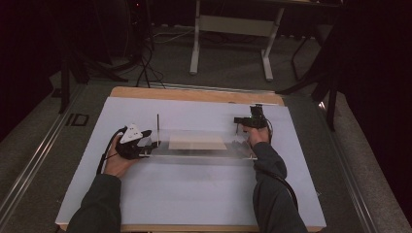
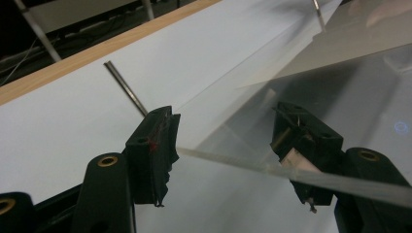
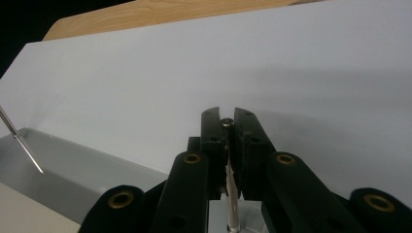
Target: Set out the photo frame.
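Hands (image 1: 119, 160) apart, flanking clear plate (image 1: 204, 150)

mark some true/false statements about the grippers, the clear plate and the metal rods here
1. The right gripper is shut on an upright metal rod. True.
2. The left gripper clamps the clear plate. False: its jaws stand apart, with the plate's edge between them and no pad pressing on it.
3. A pale sheet lies under the clear plate. True.
4. The table is covered with a black cloth. False: a white sheet covers it, with a wooden edge showing.
5. Another upright rod stands near the left gripper. True.
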`<state>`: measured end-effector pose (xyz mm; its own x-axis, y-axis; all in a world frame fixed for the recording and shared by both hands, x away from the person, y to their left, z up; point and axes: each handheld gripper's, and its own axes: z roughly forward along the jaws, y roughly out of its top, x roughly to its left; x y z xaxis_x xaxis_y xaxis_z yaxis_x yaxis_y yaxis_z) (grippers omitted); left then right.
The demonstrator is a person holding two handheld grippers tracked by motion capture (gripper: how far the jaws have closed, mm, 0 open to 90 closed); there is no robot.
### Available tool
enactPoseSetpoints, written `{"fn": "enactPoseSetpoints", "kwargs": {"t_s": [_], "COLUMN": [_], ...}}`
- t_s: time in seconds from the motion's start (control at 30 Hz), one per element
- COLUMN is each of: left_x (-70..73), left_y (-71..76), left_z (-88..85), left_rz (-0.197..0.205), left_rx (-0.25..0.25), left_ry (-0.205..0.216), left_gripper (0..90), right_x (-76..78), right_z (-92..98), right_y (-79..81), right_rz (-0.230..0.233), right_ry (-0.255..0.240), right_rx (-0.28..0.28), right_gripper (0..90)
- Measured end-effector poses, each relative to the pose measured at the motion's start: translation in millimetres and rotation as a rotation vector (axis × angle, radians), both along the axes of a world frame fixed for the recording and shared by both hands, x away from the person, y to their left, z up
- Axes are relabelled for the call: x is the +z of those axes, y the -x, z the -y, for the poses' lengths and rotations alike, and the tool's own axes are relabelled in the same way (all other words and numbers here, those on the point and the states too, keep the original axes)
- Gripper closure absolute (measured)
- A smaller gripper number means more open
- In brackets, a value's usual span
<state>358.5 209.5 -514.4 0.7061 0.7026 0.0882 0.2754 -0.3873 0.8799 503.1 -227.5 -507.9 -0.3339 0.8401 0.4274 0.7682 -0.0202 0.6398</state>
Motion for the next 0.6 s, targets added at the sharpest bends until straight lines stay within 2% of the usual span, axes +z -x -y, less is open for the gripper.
{"fn": "enactPoseSetpoints", "kwargs": {"t_s": [0.17,0.47,0.6], "left_x": [1.4,3.7,4.1], "left_y": [-0.8,-2.5,-3.8], "left_z": [7.2,11.7,11.2], "left_rz": [0.009,0.009,-0.006], "left_rx": [-0.039,-0.048,-0.055], "left_ry": [0.006,0.027,0.033], "left_gripper": [44.6,44.6,44.9], "right_x": [0.1,-1.0,-1.0], "right_z": [0.5,2.0,1.9], "right_y": [-0.1,-1.5,-1.0], "right_rz": [0.000,-0.002,0.004], "right_ry": [-0.002,-0.018,-0.016], "right_rx": [0.005,0.010,0.014], "right_gripper": [84.0,83.9,83.5]}}
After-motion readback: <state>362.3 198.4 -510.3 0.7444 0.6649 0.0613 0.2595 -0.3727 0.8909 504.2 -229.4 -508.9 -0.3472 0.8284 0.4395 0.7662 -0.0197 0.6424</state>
